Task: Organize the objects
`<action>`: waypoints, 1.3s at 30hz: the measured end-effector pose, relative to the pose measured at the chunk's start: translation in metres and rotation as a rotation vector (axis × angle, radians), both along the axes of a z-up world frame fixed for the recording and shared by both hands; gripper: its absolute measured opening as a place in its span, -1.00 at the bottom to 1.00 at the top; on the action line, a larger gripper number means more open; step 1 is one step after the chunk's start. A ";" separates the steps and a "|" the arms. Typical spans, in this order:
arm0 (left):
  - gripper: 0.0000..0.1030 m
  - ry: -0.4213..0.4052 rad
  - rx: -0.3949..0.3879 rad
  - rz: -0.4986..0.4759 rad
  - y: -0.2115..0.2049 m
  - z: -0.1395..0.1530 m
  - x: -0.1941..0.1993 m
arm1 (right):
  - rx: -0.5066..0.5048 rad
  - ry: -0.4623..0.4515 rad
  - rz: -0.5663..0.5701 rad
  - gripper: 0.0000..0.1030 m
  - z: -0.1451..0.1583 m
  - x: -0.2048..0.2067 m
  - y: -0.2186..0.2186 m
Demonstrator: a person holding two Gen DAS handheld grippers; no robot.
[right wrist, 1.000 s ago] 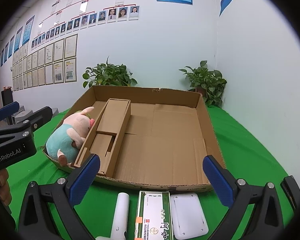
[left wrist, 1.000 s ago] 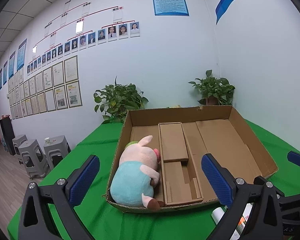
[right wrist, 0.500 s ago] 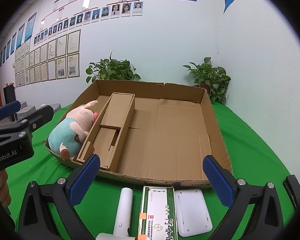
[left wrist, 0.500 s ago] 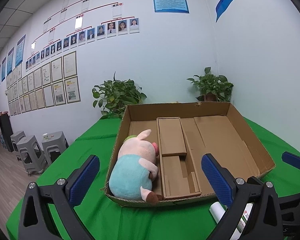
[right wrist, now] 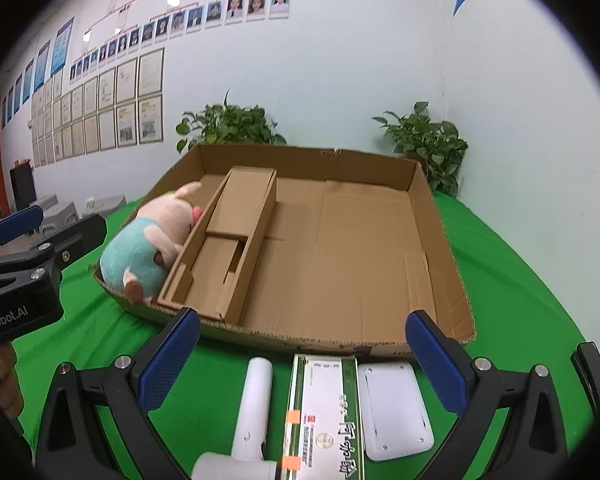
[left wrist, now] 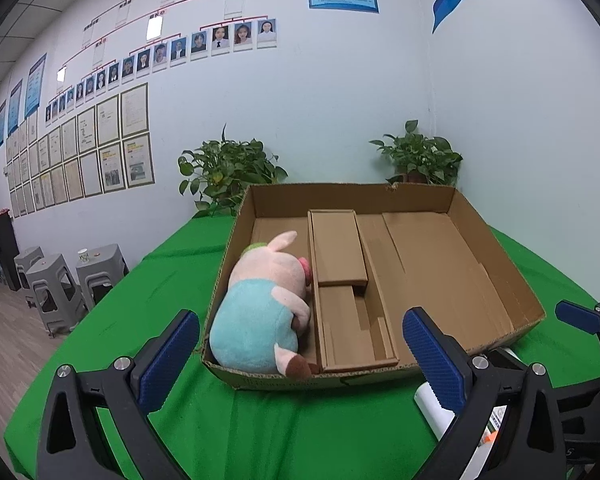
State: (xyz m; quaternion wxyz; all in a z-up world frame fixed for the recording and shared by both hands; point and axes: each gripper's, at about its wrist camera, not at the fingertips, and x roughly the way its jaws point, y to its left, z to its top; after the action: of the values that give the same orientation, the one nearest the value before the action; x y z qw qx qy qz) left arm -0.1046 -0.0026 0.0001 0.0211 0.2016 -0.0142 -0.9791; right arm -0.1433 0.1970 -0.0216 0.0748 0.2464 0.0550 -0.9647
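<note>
In the left wrist view, the left gripper (left wrist: 300, 354) hangs with its blue-padded jaws spread wide and nothing between them, above the green tablecloth (left wrist: 172, 272). Ahead at twelve o'clock sits the open cardboard box (left wrist: 495, 256), and a plush pig (left wrist: 266, 300) in a light blue outfit lies in its left compartment, pressed against the cardboard divider insert (left wrist: 339, 252). At four o'clock, a white cylindrical device (left wrist: 433, 406) lies on the cloth just outside the box's near wall, partly hidden behind the right finger. In the right wrist view, the right gripper (right wrist: 300, 354) is likewise wide open and empty. Between its fingers, at six o'clock, three things lie side by side on the cloth, just beside the box's near wall: the white device, a green-and-white carton (right wrist: 325, 412), and a flat white rectangular case (right wrist: 393, 408). The plush pig shows at ten o'clock.
</note>
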 end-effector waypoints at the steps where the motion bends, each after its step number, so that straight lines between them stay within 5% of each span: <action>1: 0.99 -0.010 0.003 -0.003 0.000 -0.003 0.000 | 0.001 -0.012 0.003 0.99 -0.001 0.000 0.001; 18: 0.99 -0.137 0.078 -0.090 0.009 -0.032 -0.010 | -0.008 -0.095 0.033 0.99 -0.022 0.014 0.011; 28: 0.99 -0.403 0.220 -0.230 0.011 -0.077 -0.039 | -0.041 -0.196 0.086 0.99 -0.053 0.033 0.011; 39: 0.97 -0.578 0.359 -0.386 0.026 -0.111 -0.046 | -0.040 -0.242 0.141 0.99 -0.071 0.052 -0.004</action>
State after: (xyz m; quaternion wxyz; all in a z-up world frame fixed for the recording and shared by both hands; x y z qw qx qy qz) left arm -0.1510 0.0232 -0.1113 -0.2038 0.4631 0.1145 -0.8549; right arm -0.0915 0.1926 -0.0923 0.1533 0.3551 0.0435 -0.9211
